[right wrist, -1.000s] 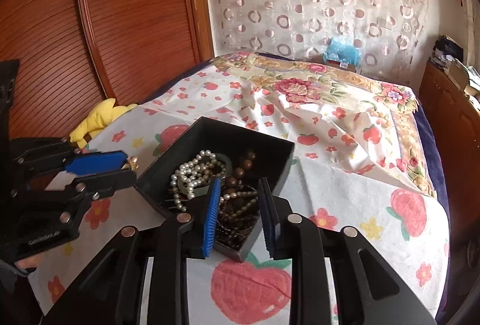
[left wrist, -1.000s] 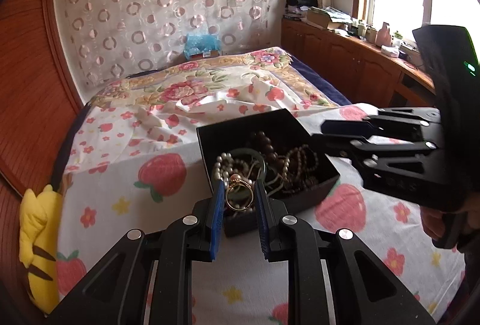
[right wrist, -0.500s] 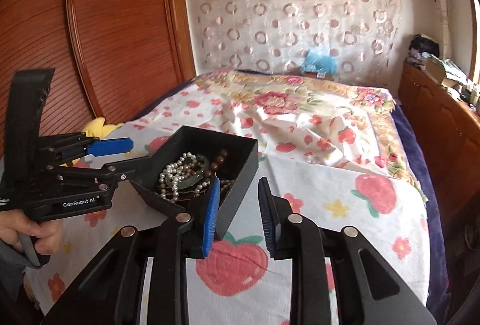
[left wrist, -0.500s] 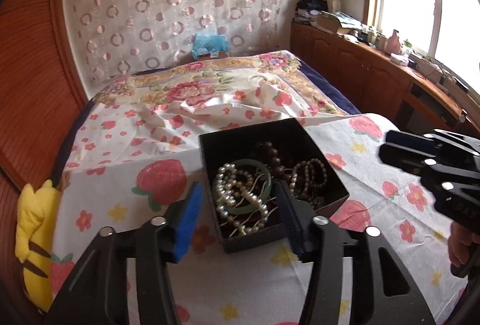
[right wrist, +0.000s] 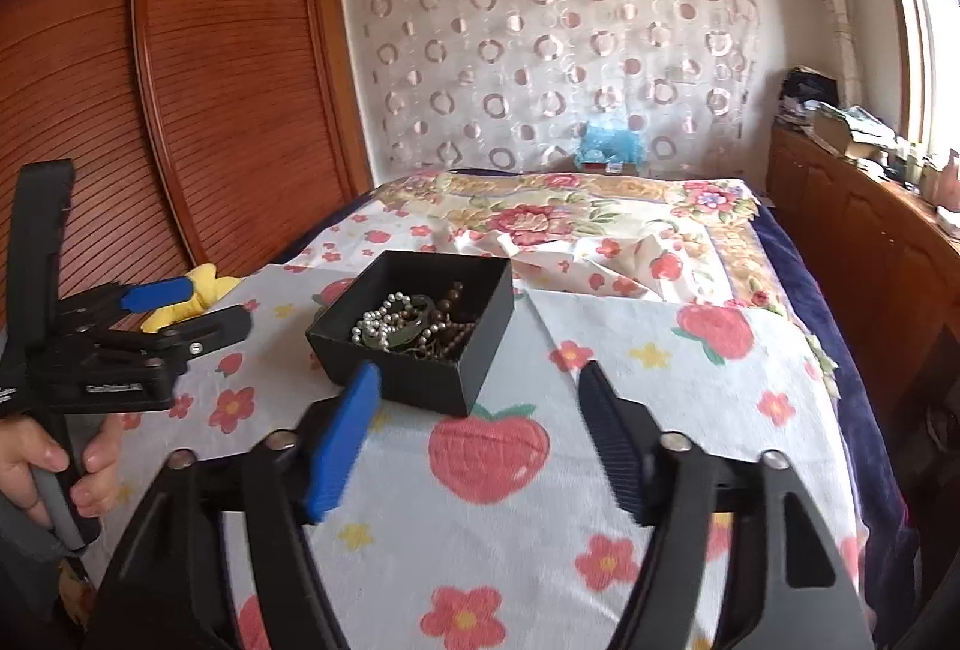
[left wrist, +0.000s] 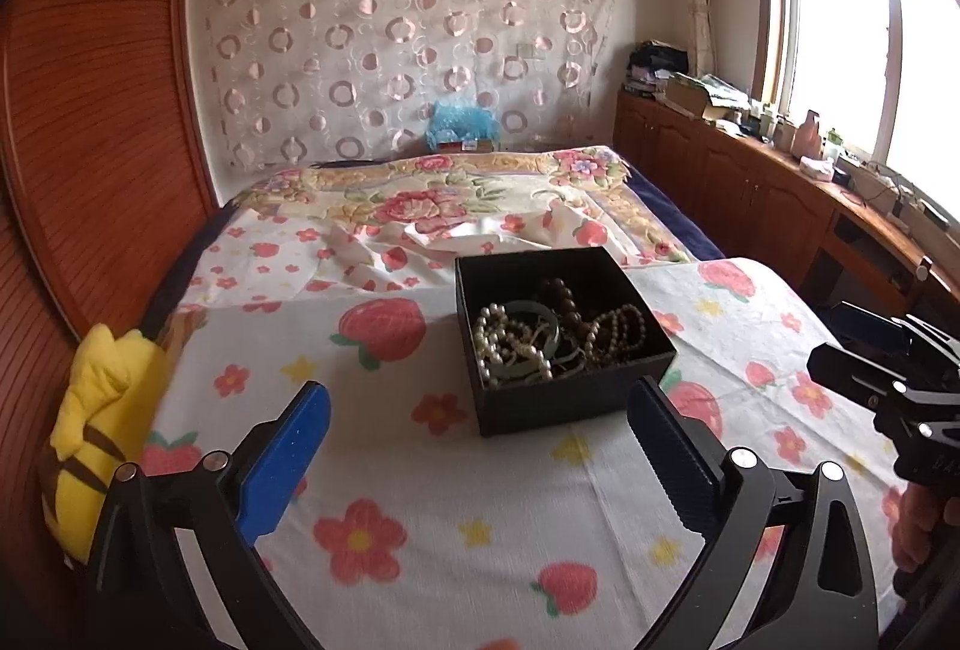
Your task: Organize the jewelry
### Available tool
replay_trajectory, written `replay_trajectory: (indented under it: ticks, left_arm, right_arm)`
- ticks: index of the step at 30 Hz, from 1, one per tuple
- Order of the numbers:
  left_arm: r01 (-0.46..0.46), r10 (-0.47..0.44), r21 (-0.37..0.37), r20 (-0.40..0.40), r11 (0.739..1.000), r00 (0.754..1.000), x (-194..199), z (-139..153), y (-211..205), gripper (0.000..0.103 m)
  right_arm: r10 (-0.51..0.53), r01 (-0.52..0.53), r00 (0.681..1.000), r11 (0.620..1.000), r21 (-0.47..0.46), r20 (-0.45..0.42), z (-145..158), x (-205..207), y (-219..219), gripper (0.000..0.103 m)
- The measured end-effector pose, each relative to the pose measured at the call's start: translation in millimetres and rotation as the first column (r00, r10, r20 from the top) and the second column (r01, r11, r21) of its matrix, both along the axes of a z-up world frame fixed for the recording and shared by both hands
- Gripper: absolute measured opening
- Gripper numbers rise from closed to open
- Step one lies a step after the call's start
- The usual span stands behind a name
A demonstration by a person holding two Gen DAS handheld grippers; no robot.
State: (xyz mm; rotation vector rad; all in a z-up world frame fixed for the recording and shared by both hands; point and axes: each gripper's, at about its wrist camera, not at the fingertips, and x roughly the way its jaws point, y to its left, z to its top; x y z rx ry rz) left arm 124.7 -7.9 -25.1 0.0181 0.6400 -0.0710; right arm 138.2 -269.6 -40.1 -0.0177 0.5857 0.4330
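Note:
A black open box [left wrist: 543, 404] stands on the strawberry-print bed sheet. It also shows in the right wrist view [right wrist: 420, 380]. It holds a white pearl strand [left wrist: 510, 344], a green bangle [left wrist: 555, 329] and brown bead bracelets [left wrist: 618, 329]. My left gripper [left wrist: 480, 398] is open and empty, held back from the box's near side. My right gripper [right wrist: 480, 380] is open and empty, just short of the box's right corner. Each gripper shows in the other's view: the right one [left wrist: 864, 350] and the left one [right wrist: 192, 305].
A yellow plush toy [left wrist: 99, 434] lies at the bed's left edge beside the wooden wardrobe [right wrist: 180, 80]. A rumpled floral blanket [left wrist: 432, 206] lies behind the box. Wooden cabinets [left wrist: 768, 194] with clutter run under the window on the right.
My left gripper held a gold ring over the box, then opened wide and the ring is gone from it. Both grippers drew back from the box; the right one opened too.

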Motion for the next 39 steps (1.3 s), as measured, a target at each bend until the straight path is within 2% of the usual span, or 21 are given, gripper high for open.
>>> replay_trajectory:
  ticks: [2, 5, 9, 16, 39]
  left_arm:
    - [-0.012, 0.012, -0.003, 0.001, 1.000, 1.000, -9, 1, 1, 0.096]
    - [-0.041, 0.041, -0.007, 0.002, 0.999, 0.999, -21, 2, 4, 0.096]
    - [-0.059, 0.059, 0.001, 0.015, 0.998, 0.998, -35, 5, 4, 0.096]
    - [-0.061, 0.060, 0.030, 0.026, 0.998, 0.998, -48, 8, -1, 0.096]
    - [-0.053, 0.052, 0.028, 0.039, 0.998, 0.998, -55, 12, -8, 0.096]
  right_arm:
    - [-0.024, 0.024, 1.000, 1.000, -0.006, 0.015, 1, -6, 0, 0.090]
    - [-0.058, 0.059, 0.997, 0.998, -0.016, 0.043, 3, -17, -1, 0.100]
    - [-0.098, 0.100, 0.994, 0.994, -0.035, 0.052, 4, -30, -2, 0.101]
    - [-0.142, 0.142, 0.988, 0.990, -0.003, 0.063, 6, -43, -9, 0.101]
    - [-0.143, 0.144, 0.987, 0.990, -0.005, 0.076, 5, -46, -7, 0.101]
